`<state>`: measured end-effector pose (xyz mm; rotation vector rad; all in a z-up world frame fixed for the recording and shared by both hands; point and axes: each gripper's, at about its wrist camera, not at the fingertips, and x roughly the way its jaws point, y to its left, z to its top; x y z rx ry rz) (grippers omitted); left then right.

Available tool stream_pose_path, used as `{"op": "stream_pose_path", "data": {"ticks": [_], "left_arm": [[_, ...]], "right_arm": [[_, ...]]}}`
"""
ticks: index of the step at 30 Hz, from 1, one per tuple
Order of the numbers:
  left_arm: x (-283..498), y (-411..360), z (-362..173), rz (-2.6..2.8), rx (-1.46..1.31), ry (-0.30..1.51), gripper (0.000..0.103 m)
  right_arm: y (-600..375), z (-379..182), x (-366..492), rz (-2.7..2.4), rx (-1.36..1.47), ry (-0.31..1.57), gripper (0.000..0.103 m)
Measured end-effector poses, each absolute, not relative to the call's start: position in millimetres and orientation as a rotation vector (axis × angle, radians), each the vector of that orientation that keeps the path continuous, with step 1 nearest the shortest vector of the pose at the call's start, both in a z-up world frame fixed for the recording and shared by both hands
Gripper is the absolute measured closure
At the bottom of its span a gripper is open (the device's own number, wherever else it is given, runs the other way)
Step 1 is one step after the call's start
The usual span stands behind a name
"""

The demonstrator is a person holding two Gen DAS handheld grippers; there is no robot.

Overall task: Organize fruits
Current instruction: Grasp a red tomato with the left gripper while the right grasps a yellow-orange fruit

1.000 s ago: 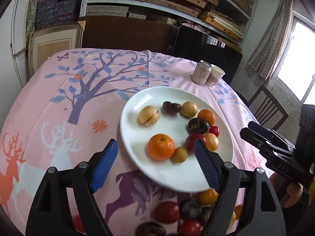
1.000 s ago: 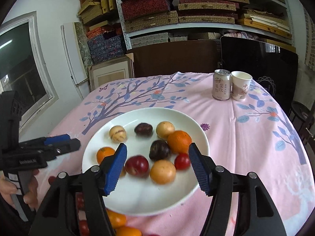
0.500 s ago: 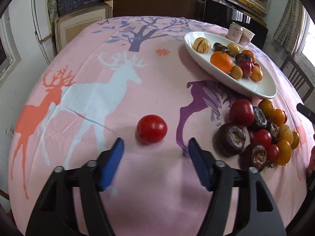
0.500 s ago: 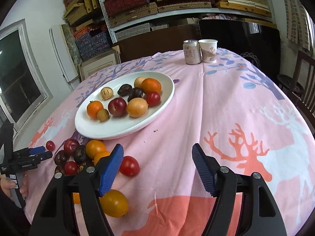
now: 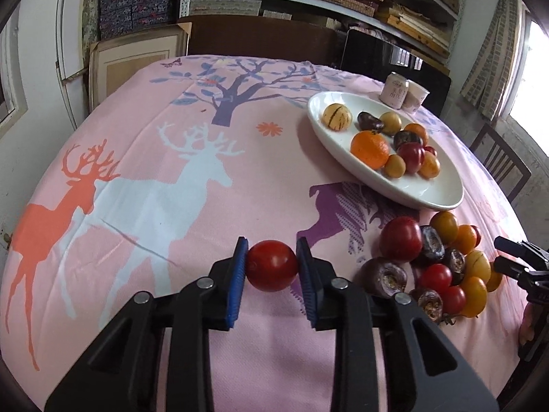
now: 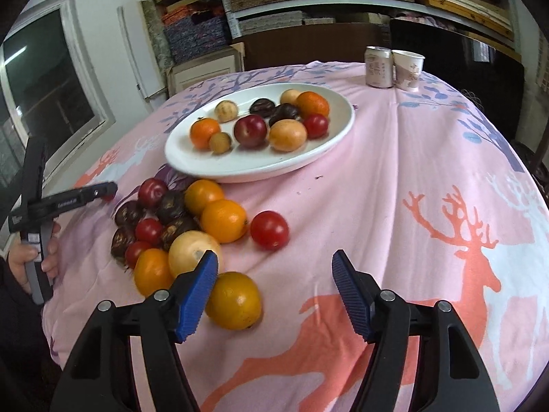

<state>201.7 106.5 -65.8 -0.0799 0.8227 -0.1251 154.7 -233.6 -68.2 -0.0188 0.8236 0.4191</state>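
Tomato (image 5: 272, 270), round and red, sits clamped between the blue pads (image 5: 237, 276) of my left gripper (image 5: 272, 274), which has just closed on it; it rests on the pink tablecloth (image 5: 171, 178) near the table's near edge. To its right lies a loose pile of fruit (image 5: 442, 267): red, yellow, orange and dark purple pieces touching one another. Beyond the pile a white plate (image 5: 425, 195) holds more fruit, among them an orange (image 5: 370, 149). A can (image 5: 394, 90) and a paper cup (image 5: 416, 96) stand side by side at the table's far edge. My right gripper (image 6: 274, 292) has its fingers apart, narrowing slightly, with nothing pressed between them; the left pad (image 6: 198, 295) sits in front of a yellow fruit (image 6: 234, 300) at the near end of the pile. Another red tomato (image 6: 269, 230) lies alone just right of the pile. A hand (image 6: 32, 257) grips the left tool's handle at the table's left edge.
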Motion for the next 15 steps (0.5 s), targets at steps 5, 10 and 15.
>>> {"op": "stream_pose_path", "data": {"ticks": [5, 10, 15], "left_arm": [[197.7, 101.3, -61.4, -0.139, -0.064, 0.799, 0.075], [195.6, 101.9, -60.8, -0.152, -0.071, 0.794, 0.075], [195.4, 102.5, -61.0, -0.154, -0.076, 0.797, 0.075]], "right_arm": [[-217.9, -67.3, 132.2, 0.43, -0.126, 0.782, 0.034], [-212.5, -69.4, 129.3, 0.486, -0.151, 0.808, 0.039], [-205.0, -75.6, 127.5, 0.55, -0.168, 0.856, 0.054]]}}
